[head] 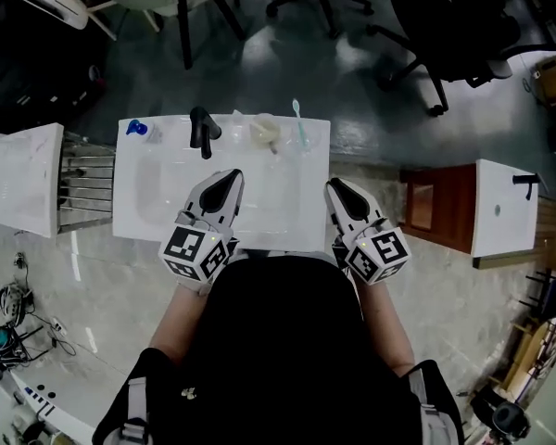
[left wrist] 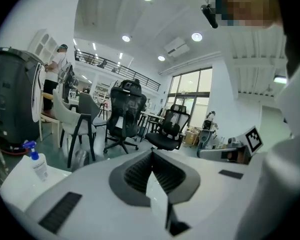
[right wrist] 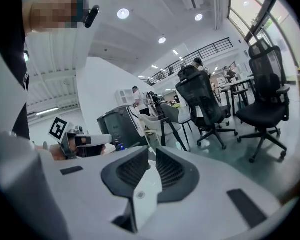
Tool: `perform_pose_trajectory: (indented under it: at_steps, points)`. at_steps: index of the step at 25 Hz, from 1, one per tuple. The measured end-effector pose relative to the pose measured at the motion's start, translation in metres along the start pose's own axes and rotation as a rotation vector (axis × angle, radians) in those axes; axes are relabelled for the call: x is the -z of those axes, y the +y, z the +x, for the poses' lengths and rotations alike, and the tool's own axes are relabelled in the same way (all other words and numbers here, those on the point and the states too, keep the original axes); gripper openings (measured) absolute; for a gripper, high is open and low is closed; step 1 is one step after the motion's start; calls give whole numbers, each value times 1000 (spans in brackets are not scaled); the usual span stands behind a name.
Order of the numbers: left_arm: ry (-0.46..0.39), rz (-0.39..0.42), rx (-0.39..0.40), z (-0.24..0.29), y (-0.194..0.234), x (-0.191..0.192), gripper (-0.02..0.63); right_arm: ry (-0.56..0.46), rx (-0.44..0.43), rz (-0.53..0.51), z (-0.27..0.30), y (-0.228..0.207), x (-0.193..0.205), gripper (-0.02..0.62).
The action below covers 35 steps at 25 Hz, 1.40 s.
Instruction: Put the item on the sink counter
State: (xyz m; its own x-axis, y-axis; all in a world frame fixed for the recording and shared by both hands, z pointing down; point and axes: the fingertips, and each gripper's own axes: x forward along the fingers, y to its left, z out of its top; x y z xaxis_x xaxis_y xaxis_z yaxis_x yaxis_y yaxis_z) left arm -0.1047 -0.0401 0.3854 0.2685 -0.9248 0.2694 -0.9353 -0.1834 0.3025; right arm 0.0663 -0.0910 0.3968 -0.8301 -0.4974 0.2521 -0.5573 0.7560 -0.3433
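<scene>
- Left gripper point(left wrist: 151, 152): jaws together, nothing between them.
- Bottle point(left wrist: 36, 160) with a blue cap stands upright on the white counter point(left wrist: 17, 179), far left.
- Black chairs point(left wrist: 126, 111) stand beyond.
- Right gripper point(left wrist: 206, 153) shows at right.

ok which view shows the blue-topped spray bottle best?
Left gripper view: the spray bottle stands side-on, blue trigger top and white body clear. Head view shows it only from above, at the back left corner of the sink counter. Right gripper view: can't make it out.

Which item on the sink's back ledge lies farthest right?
The light-blue toothbrush, right of the black faucet; the blue-capped bottle sits at the far left corner.
</scene>
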Motion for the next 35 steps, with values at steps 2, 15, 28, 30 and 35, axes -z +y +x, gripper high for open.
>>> perform_pose_trajectory:
  at_steps: [2, 15, 28, 30, 35]
  points:
    - [0, -7, -35, -10, 5, 3, 21, 7, -29, -12, 8, 8, -2, 64]
    - [-29, 10, -138, -43, 19, 11, 23, 39, -155, -92, 36, 50, -8, 63]
    - [-83, 15, -80, -38, 4, 2, 21, 23, -154, -136, 29, 54, -12, 58]
    - [-66, 23, -51, -35, -2, 4, 21, 23, -148, -135, 27, 54, -11, 57]
    - [-46, -9, -20, -32, -6, 7, 21, 22, -143, -132, 26, 54, -11, 58]
